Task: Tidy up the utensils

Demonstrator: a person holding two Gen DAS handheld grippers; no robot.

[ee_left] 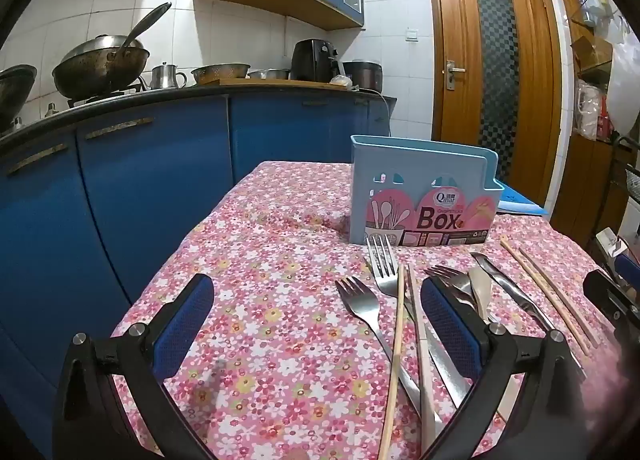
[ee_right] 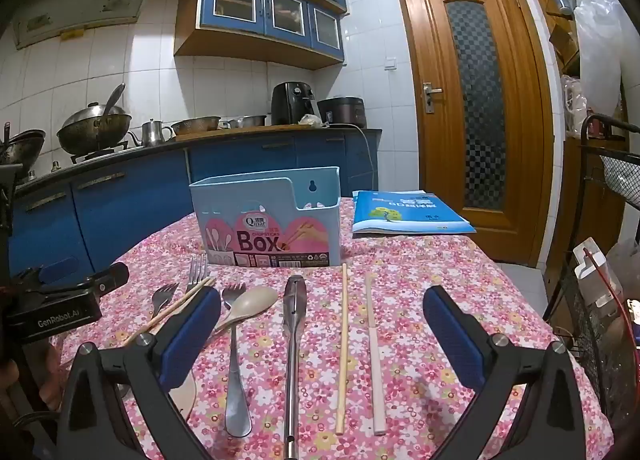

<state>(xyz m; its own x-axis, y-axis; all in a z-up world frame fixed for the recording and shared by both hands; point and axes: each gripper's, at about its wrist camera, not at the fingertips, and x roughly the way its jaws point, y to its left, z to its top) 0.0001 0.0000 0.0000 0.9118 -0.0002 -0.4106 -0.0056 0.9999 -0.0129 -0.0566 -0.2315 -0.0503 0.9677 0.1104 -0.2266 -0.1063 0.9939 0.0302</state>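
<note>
The table (ee_right: 460,280) takes up most of what's in front of us, draped in a pink flowered cloth that looks soft and a bit rumpled, so thin things lying on it may be fiddly to get under. At its far side stands the pale blue holder (ee_right: 266,216), upright, its printed label facing us, nothing in it that I can see; a blue booklet (ee_right: 408,212) lies to its right.

The cutlery is spread flat on the cloth just in front of the holder. A long metal knife (ee_right: 294,324) lies in the middle, stiff and probably slippery; I'd take it around the handle. Left of it are a fork (ee_right: 236,360) and a beige spoon (ee_right: 248,306), the spoon likely light plastic. Further left two more forks (ee_left: 370,308) lie under crossed chopsticks (ee_left: 396,348). Right of the knife are two separate chopsticks (ee_right: 344,344), light and thin, prone to roll; best pinched mid-length.

The left gripper (ee_left: 316,324) hangs wide open over the left forks, holding nothing. The right gripper (ee_right: 320,336) is likewise spread wide and empty, with the knife and chopsticks between its fingers.

Behind is a kitchen: blue cabinets, a wok on the stove, a wooden door.
</note>
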